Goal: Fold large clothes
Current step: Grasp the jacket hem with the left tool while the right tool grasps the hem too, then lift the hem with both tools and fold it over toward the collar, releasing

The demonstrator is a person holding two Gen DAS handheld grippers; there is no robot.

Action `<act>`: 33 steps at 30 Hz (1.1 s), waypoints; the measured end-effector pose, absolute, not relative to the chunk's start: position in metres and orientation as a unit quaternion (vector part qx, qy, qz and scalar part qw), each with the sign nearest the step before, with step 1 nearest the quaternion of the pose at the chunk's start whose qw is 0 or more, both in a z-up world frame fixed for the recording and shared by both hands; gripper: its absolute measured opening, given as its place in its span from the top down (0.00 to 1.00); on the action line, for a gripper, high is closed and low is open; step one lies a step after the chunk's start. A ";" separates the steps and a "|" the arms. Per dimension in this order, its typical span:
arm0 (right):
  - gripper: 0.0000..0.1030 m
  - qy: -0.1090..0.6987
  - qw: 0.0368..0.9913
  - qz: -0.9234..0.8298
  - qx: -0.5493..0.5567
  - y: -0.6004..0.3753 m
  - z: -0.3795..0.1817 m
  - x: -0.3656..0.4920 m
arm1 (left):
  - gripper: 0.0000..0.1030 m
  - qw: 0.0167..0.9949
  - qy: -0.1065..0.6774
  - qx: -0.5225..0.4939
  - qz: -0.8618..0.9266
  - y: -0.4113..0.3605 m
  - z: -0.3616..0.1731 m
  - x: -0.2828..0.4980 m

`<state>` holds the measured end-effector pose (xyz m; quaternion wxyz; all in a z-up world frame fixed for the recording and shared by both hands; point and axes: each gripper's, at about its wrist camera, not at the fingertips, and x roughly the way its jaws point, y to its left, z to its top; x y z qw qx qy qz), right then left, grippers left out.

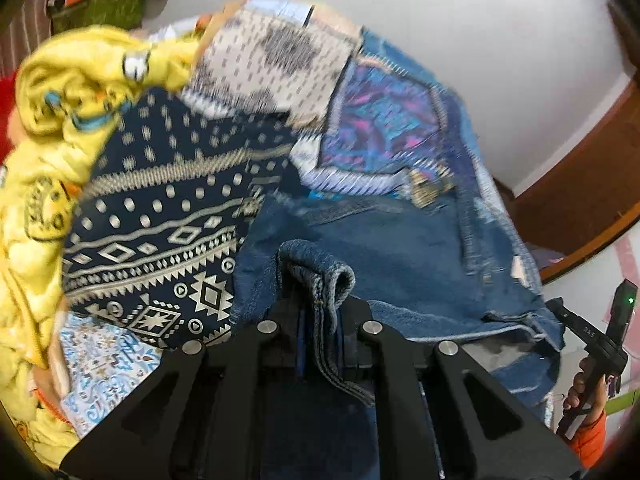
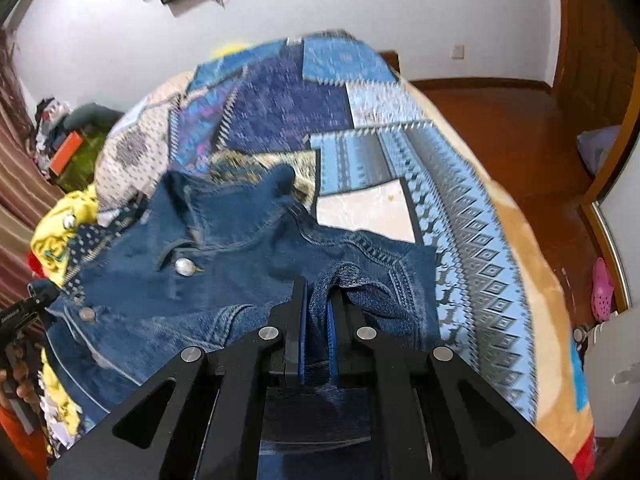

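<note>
Two grippers, left [image 1: 316,320] and right [image 2: 316,316], each clamped on a jacket [image 2: 240,248] hem fold; heavy, stiff denim, so I'd grip seams near corners.

A folded edge of the denim jacket [image 1: 400,248] is being pinched in the left tool [image 1: 320,320], while a yellow garment [image 1: 60,120] is being seen bunched at left on the patterned bedspread [image 1: 168,208].
</note>
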<state>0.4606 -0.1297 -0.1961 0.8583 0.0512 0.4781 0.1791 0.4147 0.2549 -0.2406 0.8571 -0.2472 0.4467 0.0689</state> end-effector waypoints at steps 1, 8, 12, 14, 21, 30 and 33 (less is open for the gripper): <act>0.93 0.482 0.856 0.180 0.047 -0.129 -0.201 0.464 | 0.90 0.852 0.455 -0.249 0.069 0.256 -0.250 0.418; 0.93 0.468 0.859 0.204 -0.024 -0.126 -0.212 0.453 | 0.86 0.841 0.480 -0.240 0.069 0.255 -0.285 0.428; 0.91 0.476 0.851 0.211 -0.066 -0.124 -0.208 0.447 | 0.84 0.845 0.488 -0.207 0.072 0.248 -0.283 0.430; 0.90 0.478 0.850 0.211 -0.070 -0.125 -0.206 0.447 | 0.84 0.846 0.492 -0.189 0.075 0.245 -0.280 0.430; 0.35 0.468 0.865 0.158 -0.085 -0.144 -0.185 0.435 | 0.80 0.844 0.507 -0.158 0.078 0.242 -0.276 0.427; 0.28 0.435 0.890 0.116 -0.075 -0.201 -0.149 0.398 | 0.29 0.878 0.458 -0.075 0.118 0.221 -0.217 0.395; 0.28 0.430 0.891 0.131 -0.062 -0.198 -0.145 0.383 | 0.24 0.889 0.437 -0.076 0.110 0.217 -0.194 0.379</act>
